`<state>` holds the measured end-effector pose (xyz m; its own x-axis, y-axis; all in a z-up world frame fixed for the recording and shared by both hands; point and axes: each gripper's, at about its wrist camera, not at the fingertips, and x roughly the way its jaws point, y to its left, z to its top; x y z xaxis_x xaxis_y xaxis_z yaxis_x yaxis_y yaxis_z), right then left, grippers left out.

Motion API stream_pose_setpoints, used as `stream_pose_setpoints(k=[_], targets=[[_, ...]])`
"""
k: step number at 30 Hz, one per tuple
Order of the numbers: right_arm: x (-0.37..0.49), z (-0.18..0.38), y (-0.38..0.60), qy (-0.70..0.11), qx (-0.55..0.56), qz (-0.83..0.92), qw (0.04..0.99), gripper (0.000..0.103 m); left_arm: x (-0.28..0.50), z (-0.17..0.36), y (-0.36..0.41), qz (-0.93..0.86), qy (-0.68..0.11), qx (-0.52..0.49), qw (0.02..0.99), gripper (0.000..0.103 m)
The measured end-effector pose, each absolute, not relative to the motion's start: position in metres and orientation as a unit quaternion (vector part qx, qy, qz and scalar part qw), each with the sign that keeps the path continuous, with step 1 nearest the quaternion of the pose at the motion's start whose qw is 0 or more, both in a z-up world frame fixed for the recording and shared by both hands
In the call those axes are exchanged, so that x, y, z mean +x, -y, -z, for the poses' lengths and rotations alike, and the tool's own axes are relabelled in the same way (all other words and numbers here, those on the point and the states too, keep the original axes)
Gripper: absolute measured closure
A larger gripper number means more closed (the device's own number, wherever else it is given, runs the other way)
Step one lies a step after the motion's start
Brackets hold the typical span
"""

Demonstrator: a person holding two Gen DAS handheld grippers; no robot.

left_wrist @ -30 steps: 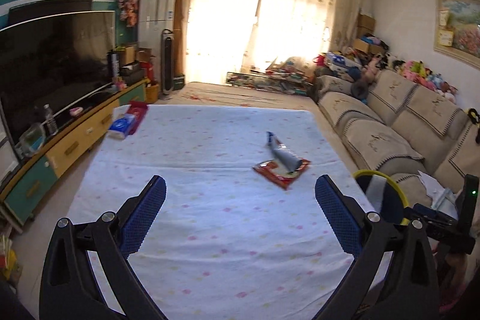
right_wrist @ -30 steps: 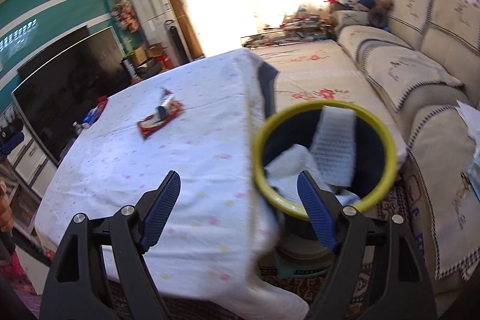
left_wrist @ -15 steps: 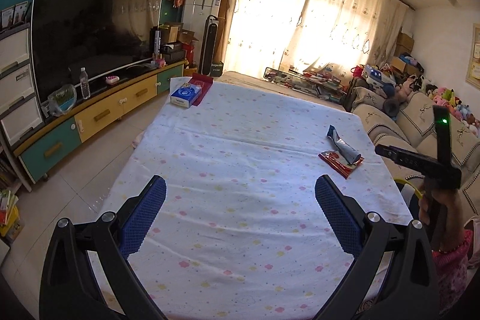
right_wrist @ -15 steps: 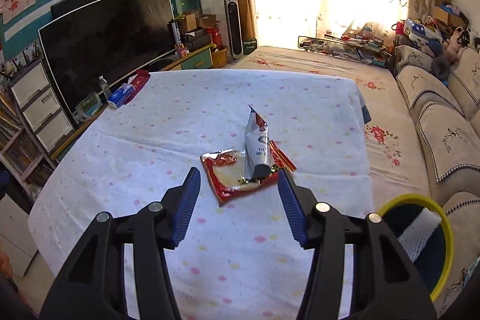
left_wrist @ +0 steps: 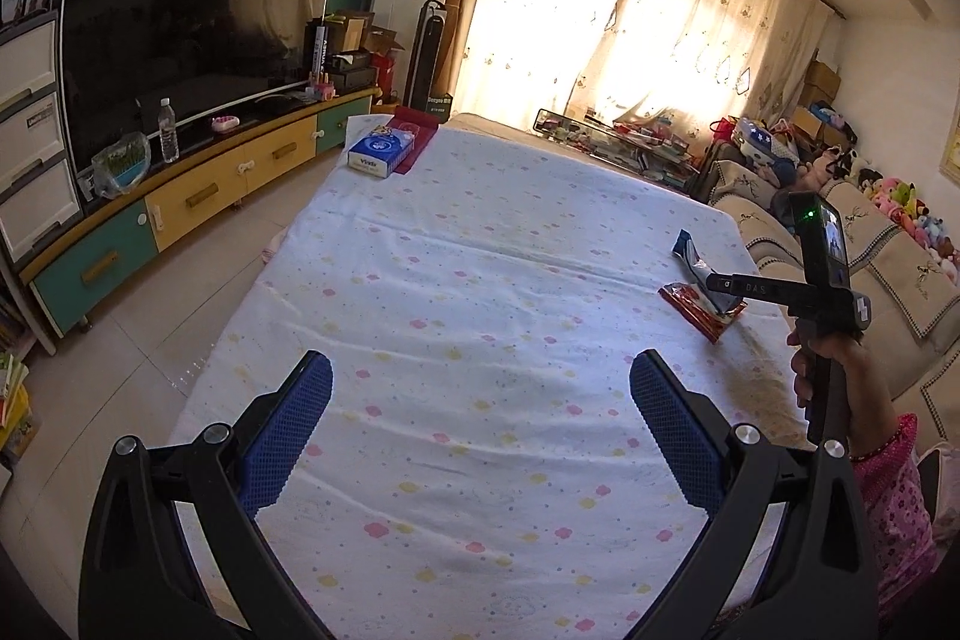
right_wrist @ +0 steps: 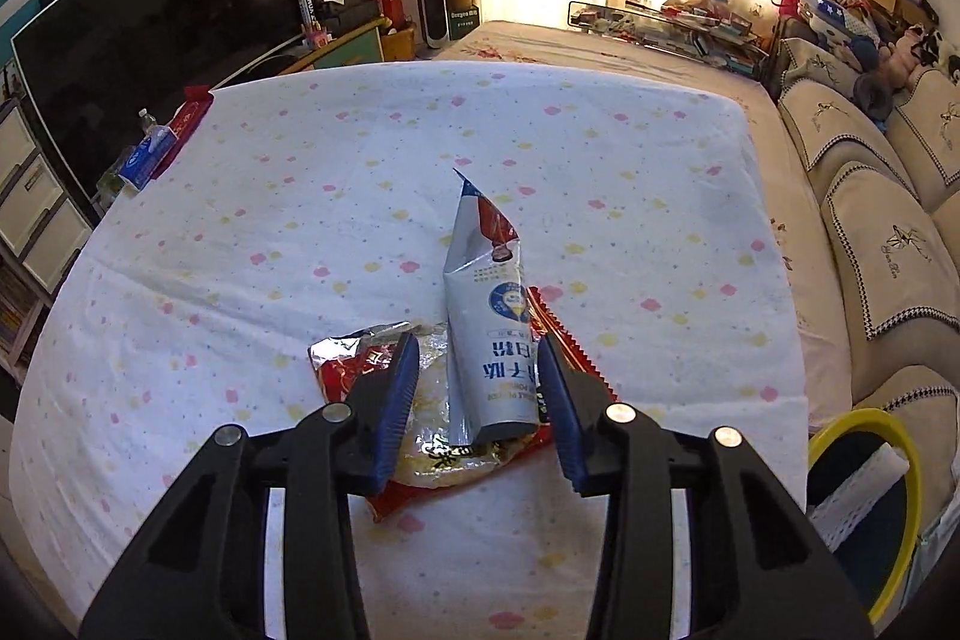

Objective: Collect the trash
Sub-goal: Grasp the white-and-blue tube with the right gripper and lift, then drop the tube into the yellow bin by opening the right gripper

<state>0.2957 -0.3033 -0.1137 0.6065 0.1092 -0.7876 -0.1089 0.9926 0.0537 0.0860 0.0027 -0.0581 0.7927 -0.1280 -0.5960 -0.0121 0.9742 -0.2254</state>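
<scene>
Sunlit curtains back a surface (right_wrist: 600, 148) in spotted cloth. Your right gripper (right_wrist: 477, 394) has closed in over the last second, leaving the bin (right_wrist: 864, 424), now at 4 o'clock, and straddles the white pouch (right_wrist: 489, 316) on the red wrapper (right_wrist: 354, 364), jaws apart, not clamped. Your left gripper (left_wrist: 480, 430) hangs spread wide, idle. A tissue pack (right_wrist: 141, 157) lies at 10 o'clock, well clear.

- The red wrapper (right_wrist: 384, 370) was mostly buried under the white pouch (right_wrist: 489, 340) and the right gripper's (right_wrist: 477, 388) fingers.
- The yellow-rimmed bin (right_wrist: 864, 508) off the table's right edge got cut off by the frame.
- The pouch's print was too small to read from the left wrist.
</scene>
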Motion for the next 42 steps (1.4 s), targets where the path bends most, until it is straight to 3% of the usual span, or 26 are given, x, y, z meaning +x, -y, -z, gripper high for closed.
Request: stream_pose_setpoints(k=[3, 6, 10, 25, 34, 42], targets=[[0.3, 0.118, 0.303, -0.442, 0.0, -0.058, 0.895, 0.063, 0.089, 0.062, -0.001, 0.033, -0.325, -0.108, 0.939, 0.005], [0.302, 0.125, 0.3, -0.451, -0.001, -0.06, 0.891, 0.08, 0.09, 0.063, 0.003, 0.034, -0.329, -0.105, 0.938, 0.005], [0.298, 0.124, 0.302, -0.446, 0.01, -0.06, 0.893, 0.083, 0.09, 0.063, 0.005, 0.035, -0.331, -0.103, 0.937, 0.005], [0.19, 0.075, 0.347, -0.375, 0.04, -0.06, 0.924, 0.082, 0.089, 0.067, 0.013, 0.043, -0.336, -0.096, 0.936, 0.005], [0.102, 0.093, 0.441, -0.366, 0.079, 0.06, 0.925, 0.081, 0.086, 0.069, 0.04, 0.065, -0.342, -0.077, 0.934, 0.005], [0.077, 0.124, 0.505, -0.374, 0.122, 0.121, 0.911, 0.08, 0.086, 0.067, 0.074, 0.086, -0.348, -0.043, 0.932, 0.005]])
